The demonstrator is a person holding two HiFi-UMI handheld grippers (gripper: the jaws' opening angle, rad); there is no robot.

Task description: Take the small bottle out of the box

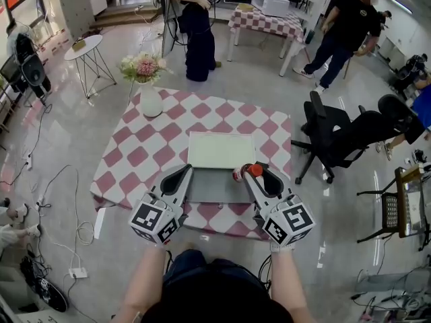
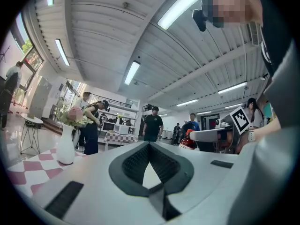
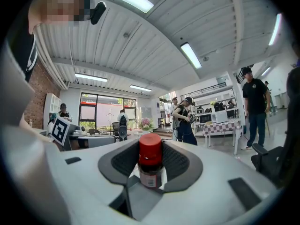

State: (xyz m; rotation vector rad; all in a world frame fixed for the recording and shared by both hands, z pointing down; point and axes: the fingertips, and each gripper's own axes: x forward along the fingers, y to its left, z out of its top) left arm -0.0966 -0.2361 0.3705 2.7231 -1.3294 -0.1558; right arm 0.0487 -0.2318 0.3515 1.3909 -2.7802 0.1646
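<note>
Left gripper [image 1: 184, 172]: jaws resting together, nothing between them; hovering at the box's left edge.
Box [image 1: 214, 188]: sitting open on the checked table [image 1: 145, 147], lid standing up on the far side.
Small bottle [image 3: 150, 159]: standing cap-up between the pads, showing over the box's right edge.
Right gripper [image 1: 254, 172]: clamping the bottle's body; the nearer gripper.
Coming move: probably lifting it rightward, clear of the wall.
</note>
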